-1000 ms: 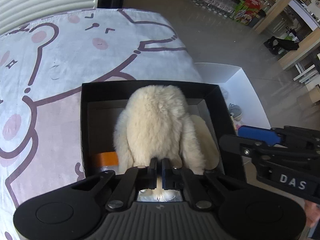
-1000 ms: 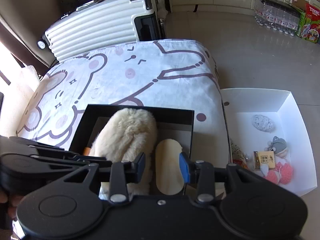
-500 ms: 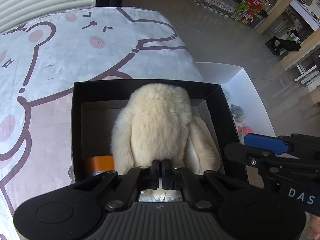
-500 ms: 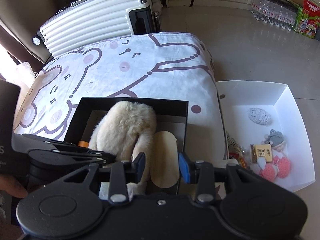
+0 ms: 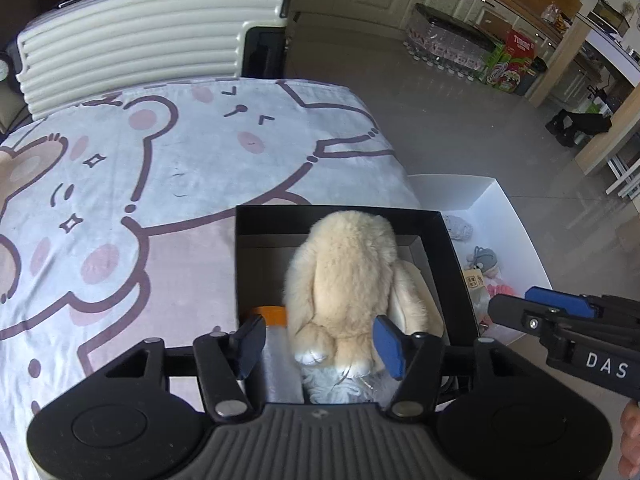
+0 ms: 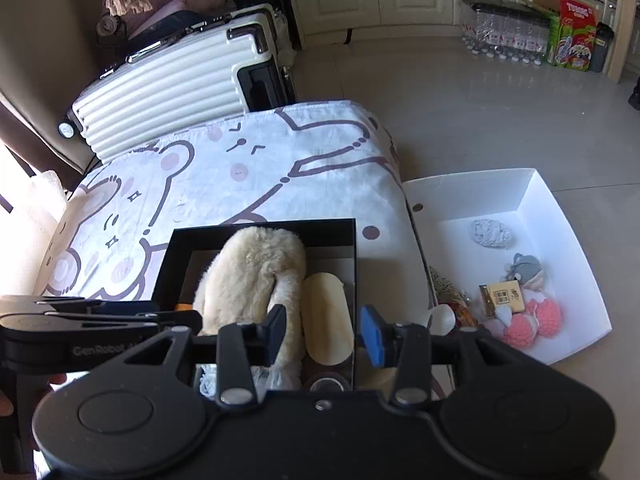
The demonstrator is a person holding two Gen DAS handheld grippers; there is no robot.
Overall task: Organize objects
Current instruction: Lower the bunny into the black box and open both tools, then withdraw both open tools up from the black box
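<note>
Plush rabbit in black box; both grippers released, nothing held.

L gripper (image 5: 320, 340): jaws spread wide either side of the plush rabbit (image 5: 344, 276), feet end, not pinching it. R gripper (image 6: 324, 330): jaws open too, above the rabbit's cream ear (image 6: 328, 316) at the box's right side. Rabbit lies lengthwise in the black box (image 5: 336, 216) on the table (image 5: 160, 184), head at the far wall, fur above the rim. Also in box: orange item (image 5: 270, 314), clear wrapped stuff at the near end. White box (image 6: 536, 208) on floor holds grey knit lump, small grey doll, tan card, pink pompoms. Risks, my guess: rabbit sits proud of the rim, so fur may snag an open jaw on pull-back and drag it out; box could slide on the cloth.
</note>
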